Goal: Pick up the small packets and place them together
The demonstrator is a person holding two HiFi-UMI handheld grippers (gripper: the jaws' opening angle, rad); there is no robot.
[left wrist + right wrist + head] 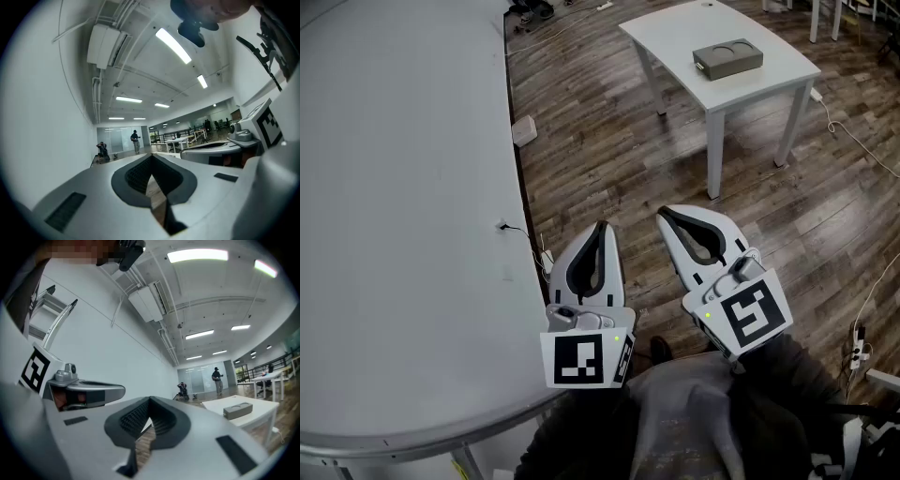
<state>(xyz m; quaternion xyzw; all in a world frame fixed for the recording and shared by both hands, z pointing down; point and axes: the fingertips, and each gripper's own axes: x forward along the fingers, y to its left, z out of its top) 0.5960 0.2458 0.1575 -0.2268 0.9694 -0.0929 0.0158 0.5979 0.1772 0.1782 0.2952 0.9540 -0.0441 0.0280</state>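
Two tools are held level over the wooden floor [609, 122], beside a big grey table [394, 187]. The left gripper [602, 225] and the right gripper [664, 214] each have jaws pressed together, pinching nothing. No view shows where the packets are.

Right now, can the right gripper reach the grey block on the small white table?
Probably not: the right gripper is shut and far short; the grey block sits across the wood floor.
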